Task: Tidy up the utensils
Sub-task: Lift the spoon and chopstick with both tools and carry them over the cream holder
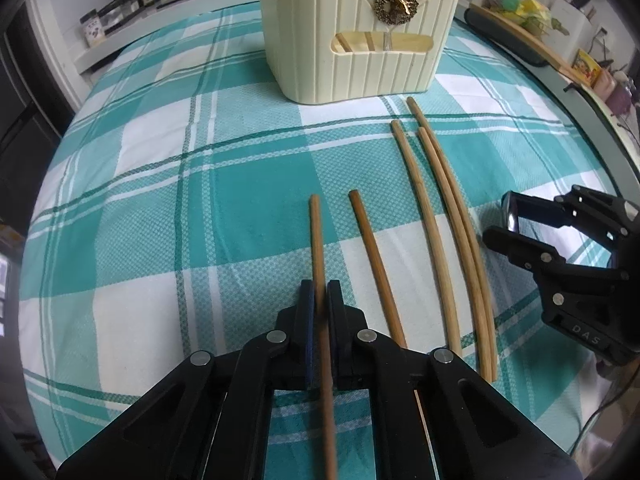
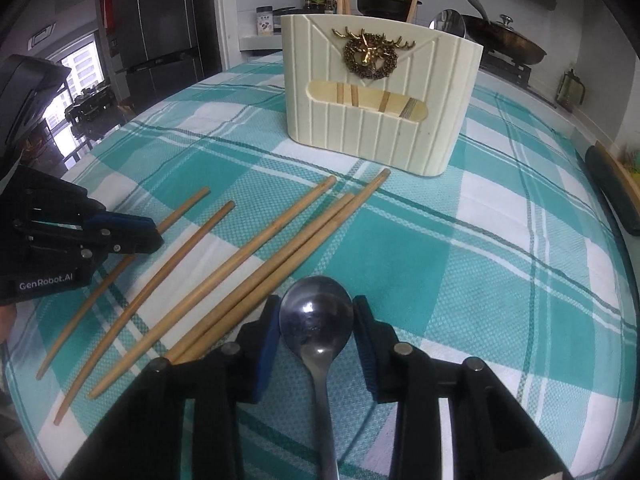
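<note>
Chopsticks beside spoon, cream holder behind

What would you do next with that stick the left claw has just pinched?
Probably lift it and carry it to the cream holder. The left gripper is shut on one chopstick, four more lie on the checked cloth, and the holder already has chopsticks standing in it.
</note>
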### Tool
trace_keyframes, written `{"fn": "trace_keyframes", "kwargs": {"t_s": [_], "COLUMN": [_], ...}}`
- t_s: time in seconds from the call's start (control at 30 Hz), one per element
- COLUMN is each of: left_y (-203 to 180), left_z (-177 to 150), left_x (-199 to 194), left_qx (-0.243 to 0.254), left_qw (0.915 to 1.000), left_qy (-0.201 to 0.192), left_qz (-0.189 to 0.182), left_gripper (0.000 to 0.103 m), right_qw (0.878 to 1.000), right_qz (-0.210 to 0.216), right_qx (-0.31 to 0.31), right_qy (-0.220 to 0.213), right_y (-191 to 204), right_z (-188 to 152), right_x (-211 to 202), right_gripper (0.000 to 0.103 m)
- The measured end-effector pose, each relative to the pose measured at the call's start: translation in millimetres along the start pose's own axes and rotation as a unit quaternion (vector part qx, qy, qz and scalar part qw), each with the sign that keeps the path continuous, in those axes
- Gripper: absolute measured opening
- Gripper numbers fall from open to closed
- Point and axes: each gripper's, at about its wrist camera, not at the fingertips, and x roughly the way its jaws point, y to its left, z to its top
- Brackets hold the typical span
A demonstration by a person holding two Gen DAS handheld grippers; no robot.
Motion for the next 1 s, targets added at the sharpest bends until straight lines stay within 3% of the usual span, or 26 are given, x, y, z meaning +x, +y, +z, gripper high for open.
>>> {"fn": "trace_keyframes", "kwargs": {"t_s": [0.23, 0.57, 0.83, 1.0], "left_y": [12, 21, 20, 28], "left_z": [-3, -4, 10, 34], "left_x": [-49, -148, -174, -188], "left_qx": [-0.039, -0.065, -0.067, -0.077], "left_qw": [0.997, 0.9807, 0.9739, 0.9706], "left_qy": [-0.064, -0.179, -0.209, -0.216], "left_qz": [-0.017, -0.045, -0.057, -0.073], "left_gripper": [0.004, 0.004, 0.004, 0.004], "right_qw": [0.997, 0.985, 0.976, 0.974], "right_qz": [-0.001, 0.001, -0.002, 0.009], "right_qx": [0.034, 0.067, 0.081, 0.078], "right_qy": [-0.064, -0.16, -0.203, -0.214], "right_y": [-7, -14, -16, -20], "right_z": [-5, -4, 15, 43], "right_x": [-56, -156, -185, -187], "right_gripper": [0.036, 0.035, 0.035, 0.035]}}
